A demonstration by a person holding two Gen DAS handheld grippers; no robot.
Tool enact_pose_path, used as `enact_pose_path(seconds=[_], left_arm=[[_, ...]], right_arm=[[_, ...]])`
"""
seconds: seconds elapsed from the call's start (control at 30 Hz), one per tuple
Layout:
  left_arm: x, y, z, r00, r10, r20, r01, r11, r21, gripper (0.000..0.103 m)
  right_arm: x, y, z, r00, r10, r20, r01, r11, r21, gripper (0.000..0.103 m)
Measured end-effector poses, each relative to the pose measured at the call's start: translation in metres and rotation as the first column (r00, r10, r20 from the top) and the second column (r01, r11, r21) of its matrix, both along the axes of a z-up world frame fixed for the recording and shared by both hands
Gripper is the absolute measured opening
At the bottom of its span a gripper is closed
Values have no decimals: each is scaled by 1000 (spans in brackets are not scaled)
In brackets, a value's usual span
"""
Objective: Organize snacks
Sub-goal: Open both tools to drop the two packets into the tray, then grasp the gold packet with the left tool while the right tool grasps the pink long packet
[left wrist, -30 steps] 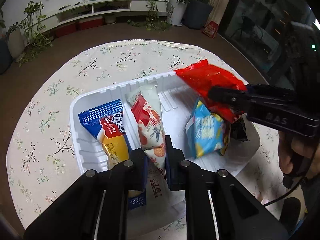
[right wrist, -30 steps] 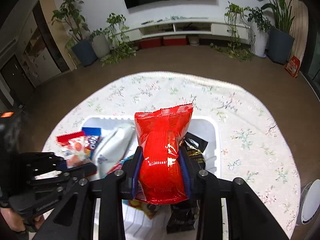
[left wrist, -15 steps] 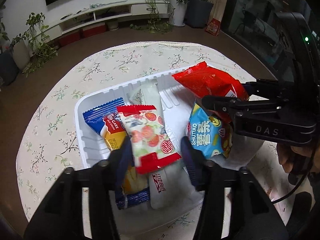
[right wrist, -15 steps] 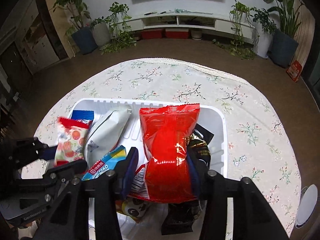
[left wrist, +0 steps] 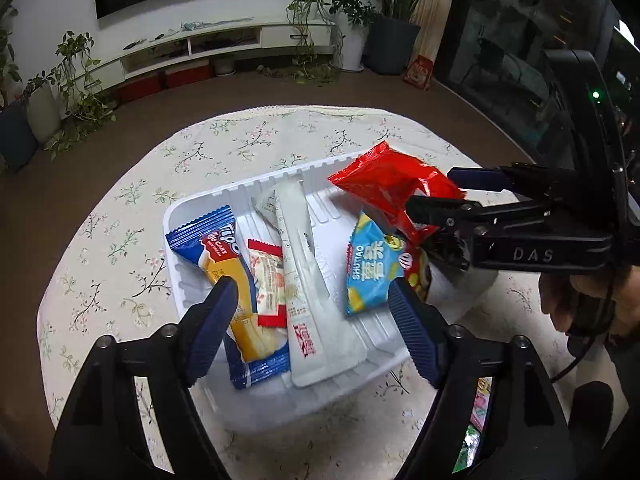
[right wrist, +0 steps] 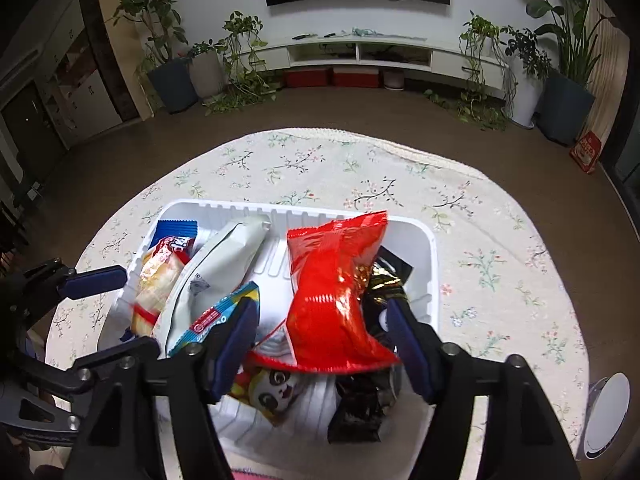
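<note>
So our left gripper (left wrist: 310, 300) is spreading apart right now, nothing pinched; its blue pads (left wrist: 212, 316) sit either side of the stuff lying in the white tray (left wrist: 176, 216) without pressing on any of it; between them we see the small red-and-white biscuit pack (left wrist: 269, 280) lying flat on the blue and yellow cake pack (left wrist: 224, 264), and just beside that the long white pouch (left wrist: 304, 280) running down the tray's middle; further toward the right there's a light blue snack bag (left wrist: 370, 268) leaning on the pile. Our right gripper (right wrist: 320, 332) is also widening; the red chip bag (right wrist: 332, 284) lies between its pads (right wrist: 236, 332), let go rather than squeezed, as far as we can tell; it's resting on top of the heap at the tray's right half, over a black and gold packet (right wrist: 376, 292) and a yellow panda-print pack (right wrist: 268, 392); the white pouch and the blue bag sit to its left in that view. From the left camera the right gripper comes in from the side with a hand (left wrist: 588, 300) behind it. The tray sits on a floral tablecloth (right wrist: 360, 172) over a round table; past that, brown floor, a low white TV shelf (right wrist: 360, 52) and potted plants (right wrist: 172, 60) along the wall.
</note>
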State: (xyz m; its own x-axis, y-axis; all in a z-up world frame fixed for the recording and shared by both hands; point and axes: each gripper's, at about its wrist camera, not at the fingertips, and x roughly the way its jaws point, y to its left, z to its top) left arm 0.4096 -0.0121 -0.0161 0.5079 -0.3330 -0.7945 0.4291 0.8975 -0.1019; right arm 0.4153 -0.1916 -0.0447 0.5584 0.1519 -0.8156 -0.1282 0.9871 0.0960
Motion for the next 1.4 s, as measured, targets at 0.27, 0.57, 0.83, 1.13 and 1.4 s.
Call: enact_pose_path(seconds=[0.27, 0.57, 0.83, 1.13, 1.4], left_arm=[[-56, 27, 27, 997, 22, 70, -21, 1000, -18, 102], [-157, 29, 29, 981, -121, 152, 110, 991, 78, 102], [-207, 25, -7, 967, -253, 32, 246, 957, 153, 102], [-201, 1, -32, 918, -397, -7, 383, 880, 281, 96], [-178, -13, -59, 847, -518, -120, 528, 789, 316, 78]], right_arm=[[-49, -26, 35, 998, -17, 68, 10, 995, 96, 86], [-141, -49, 54, 991, -28, 134, 1, 981, 195, 93], [-223, -50, 40, 996, -6, 91, -14, 975, 220, 95], [-273, -21, 9, 998, 66, -4, -66, 995, 76, 86], [-269, -20, -11, 996, 67, -53, -63, 995, 83, 81]])
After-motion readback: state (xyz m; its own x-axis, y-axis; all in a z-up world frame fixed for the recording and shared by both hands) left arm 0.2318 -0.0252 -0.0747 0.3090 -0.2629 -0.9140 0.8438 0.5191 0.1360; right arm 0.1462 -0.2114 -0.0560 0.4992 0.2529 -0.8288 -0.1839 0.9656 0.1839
